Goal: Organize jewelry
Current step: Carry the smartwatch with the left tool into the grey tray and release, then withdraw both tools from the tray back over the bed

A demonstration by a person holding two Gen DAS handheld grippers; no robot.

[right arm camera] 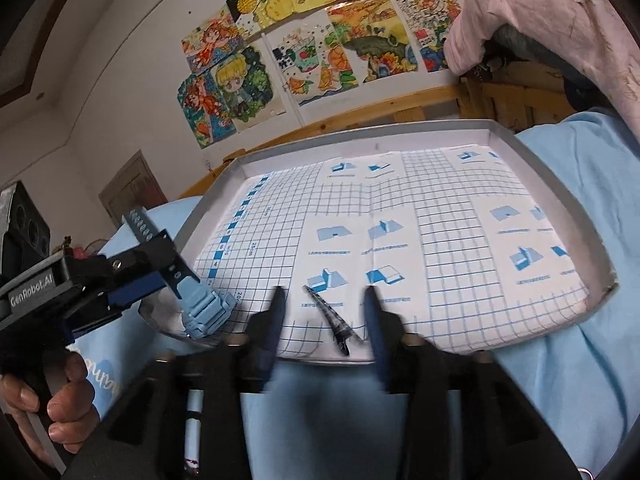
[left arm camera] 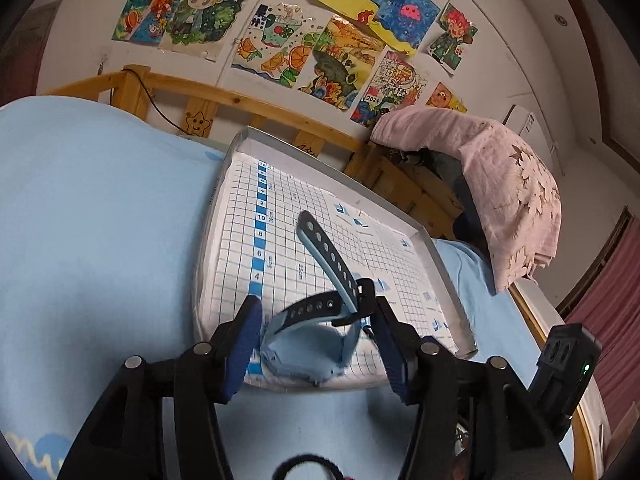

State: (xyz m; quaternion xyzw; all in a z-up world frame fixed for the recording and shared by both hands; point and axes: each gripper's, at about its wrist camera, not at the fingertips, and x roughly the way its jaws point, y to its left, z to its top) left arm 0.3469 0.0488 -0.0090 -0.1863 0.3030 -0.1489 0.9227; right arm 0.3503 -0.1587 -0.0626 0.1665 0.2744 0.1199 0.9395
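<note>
Where the left gripper [left arm camera: 316, 344] reaches over the near edge of the tray [left arm camera: 434, 252], its blue-padded jaws stand parted around a light blue watch [left arm camera: 308, 354] whose case lies on the gridded paper; the pads flank the case without clearly pressing it, and the dark, perforated strap [left arm camera: 328, 256] rises between them, one end slanting up over the tray. Seen from the right wrist, that gripper's black body bears the white lettering "GenRobot.AI", and a hand [right arm camera: 60, 400] grips its handle. The right gripper [right arm camera: 324, 320] has its jaws moderately apart at the tray's near rim, with a slim dark hair clip [right arm camera: 330, 320] lying on the paper between the fingertips, touched by neither pad. The paper lining [right arm camera: 440, 240] is printed with a blue grid, a ruler strip of numbers such as 2, 4, 6, 8 and 10, and small blue diagrams; their captions are too small to read. The shallow grey-walled tray rests on pale blue bedding [left arm camera: 100, 220]. A wooden bed rail [left arm camera: 224, 98] runs behind, a pink floral cloth [left arm camera: 500, 184] hangs to one side, and colourful drawings [left arm camera: 280, 32] cover the wall, one marked "2024".
</note>
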